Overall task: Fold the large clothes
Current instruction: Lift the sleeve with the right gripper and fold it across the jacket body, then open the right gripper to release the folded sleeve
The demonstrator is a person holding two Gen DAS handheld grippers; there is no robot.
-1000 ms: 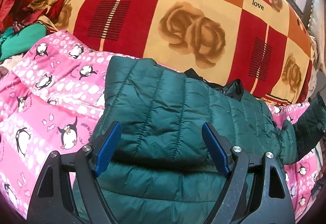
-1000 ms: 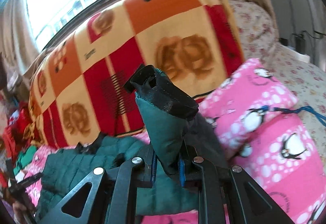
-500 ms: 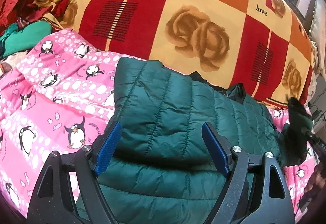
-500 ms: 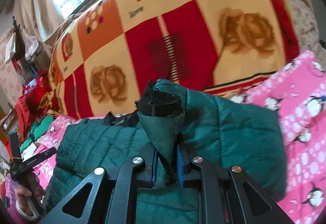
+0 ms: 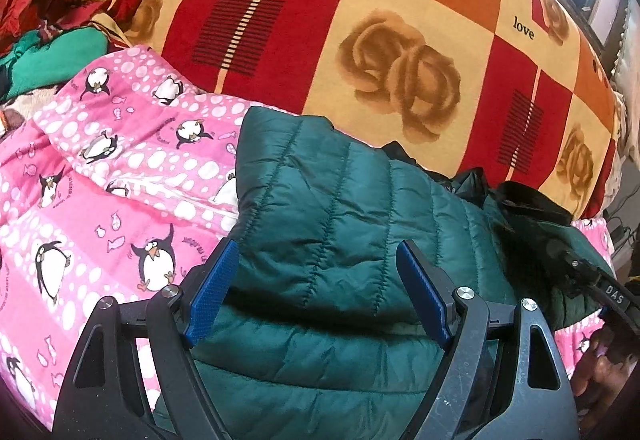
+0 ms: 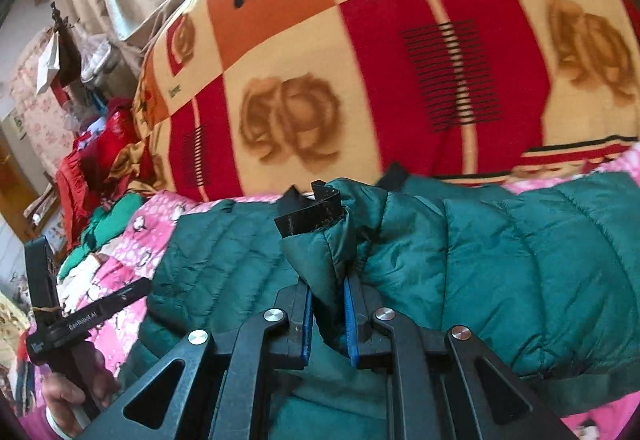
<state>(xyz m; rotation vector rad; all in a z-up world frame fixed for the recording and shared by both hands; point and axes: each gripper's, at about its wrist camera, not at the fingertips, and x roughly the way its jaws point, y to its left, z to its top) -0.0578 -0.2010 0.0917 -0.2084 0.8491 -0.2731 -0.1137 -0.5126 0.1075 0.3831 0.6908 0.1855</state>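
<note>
Here the widest thing in view is the orange-and-red rose blanket (image 5: 400, 40), banked up behind a pink penguin quilt (image 5: 100, 200) that covers the bed. On the quilt lies the green puffer jacket (image 5: 340, 200), its body spread flat, with one side already doubled over the middle.

The right gripper (image 6: 327, 316) is clamped tight on the sleeve (image 6: 320, 240) just below its black cuff (image 6: 310, 218), which stands up above the jaws. The sleeve hangs over the jacket's chest, not yet laid down. The left gripper (image 5: 316, 292) hovers over the near hem with its jaws wide apart and nothing between them; the blue pads (image 5: 212, 292) do not press the fabric.

In my judgement the step in hand is bringing the sleeve across the body, and the fold is roughly midway.

Several things could spoil it from here:
- The shell looks slick and puffy, so a sleeve let go too high would likely spring back or slide off the side.
- Pulling further with the body unpinned could drag the whole jacket across the quilt, since the left gripper holds nothing.
- The grip sits on a thin pinch near the cuff; a sharp tug could slip it free.
- The soft, uneven quilt beneath may let the folded side creep open.
</note>
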